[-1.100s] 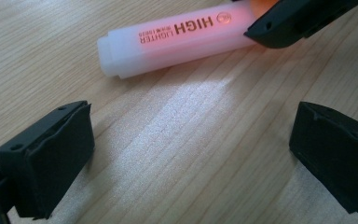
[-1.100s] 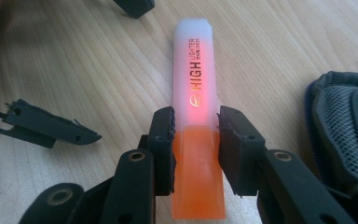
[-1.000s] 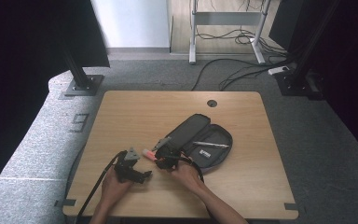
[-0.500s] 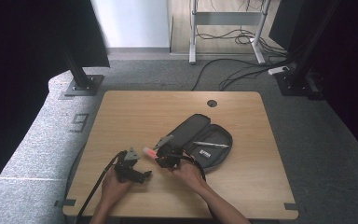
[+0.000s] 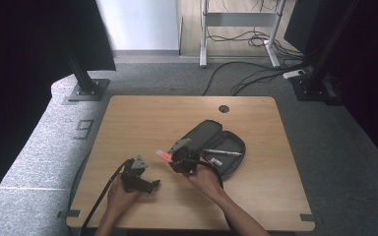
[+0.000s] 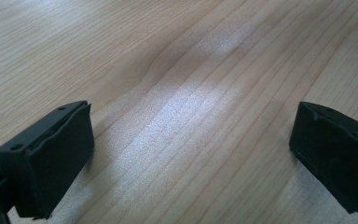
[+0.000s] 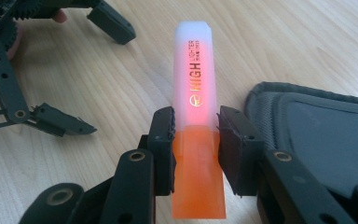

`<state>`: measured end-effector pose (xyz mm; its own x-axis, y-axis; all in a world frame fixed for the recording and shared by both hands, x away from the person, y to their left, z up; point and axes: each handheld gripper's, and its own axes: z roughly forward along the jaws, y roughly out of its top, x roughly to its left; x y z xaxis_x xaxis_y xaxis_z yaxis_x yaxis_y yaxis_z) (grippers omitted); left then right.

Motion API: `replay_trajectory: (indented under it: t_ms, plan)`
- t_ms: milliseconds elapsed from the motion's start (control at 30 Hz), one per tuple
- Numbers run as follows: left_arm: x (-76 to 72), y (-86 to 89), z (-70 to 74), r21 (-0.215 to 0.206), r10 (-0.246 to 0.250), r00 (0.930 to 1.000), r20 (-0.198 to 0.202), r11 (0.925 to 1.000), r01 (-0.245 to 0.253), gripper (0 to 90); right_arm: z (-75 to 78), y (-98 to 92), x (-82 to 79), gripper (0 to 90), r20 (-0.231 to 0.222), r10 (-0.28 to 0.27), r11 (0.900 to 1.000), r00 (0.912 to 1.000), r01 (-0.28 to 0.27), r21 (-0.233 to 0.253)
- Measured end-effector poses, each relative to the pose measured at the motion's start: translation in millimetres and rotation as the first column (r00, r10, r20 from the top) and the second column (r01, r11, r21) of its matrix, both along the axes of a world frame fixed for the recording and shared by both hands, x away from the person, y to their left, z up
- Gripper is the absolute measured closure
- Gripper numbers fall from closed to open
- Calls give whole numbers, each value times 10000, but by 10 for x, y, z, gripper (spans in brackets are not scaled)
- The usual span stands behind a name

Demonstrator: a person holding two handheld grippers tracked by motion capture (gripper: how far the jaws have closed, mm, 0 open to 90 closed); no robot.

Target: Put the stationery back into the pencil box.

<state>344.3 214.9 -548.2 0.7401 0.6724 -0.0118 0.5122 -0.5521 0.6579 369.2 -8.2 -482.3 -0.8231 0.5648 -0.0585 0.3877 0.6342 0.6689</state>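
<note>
An orange highlighter (image 7: 194,79) with a whitish cap stands clamped between the jaws of my right gripper (image 7: 196,135). In the high view this right gripper (image 5: 173,158) hovers at the table's middle, the highlighter (image 5: 163,155) sticking out to the left, just left of an open black pencil case (image 5: 225,142). A pen (image 5: 222,152) lies inside the case. My left gripper (image 5: 153,185) rests on the wood near the front edge, apart from the highlighter. Its jaws stand wide open over bare wood in the left gripper view (image 6: 191,149).
The wooden table (image 5: 152,118) has a round cable hole (image 5: 223,108) at the back. The pencil case (image 7: 317,126) lies close to the right of my right gripper. The left gripper (image 7: 23,70) shows at the right gripper view's upper left. Dark stands and cables sit on the floor beyond.
My right gripper with the highlighter has drifted slightly right, toward the case. The left gripper has stayed put.
</note>
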Motion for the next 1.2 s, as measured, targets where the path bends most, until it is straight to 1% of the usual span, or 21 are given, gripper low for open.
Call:
replay_trajectory:
  t_ms: [267,467,700,900,1200]
  plan:
    - [0,0,0,1,1,10000,2,10000,-1,0,33,-121,13,661,82,-202,9998,9998,203,-17]
    - [0,0,0,3,1,10000,-1,10000,-1,0,65,-225,19,661,122,-373,9993,9992,372,86]
    - [0,0,0,-2,5,10000,0,10000,-5,0,115,-374,36,661,275,-607,9980,9978,602,184]
    - [0,0,0,7,2,10000,3,10000,-2,0,118,-509,50,661,372,-899,9958,9953,893,184]
    - [0,-1,0,0,6,10000,1,10000,-6,0,124,-734,60,661,377,-1299,9914,9908,1292,210]
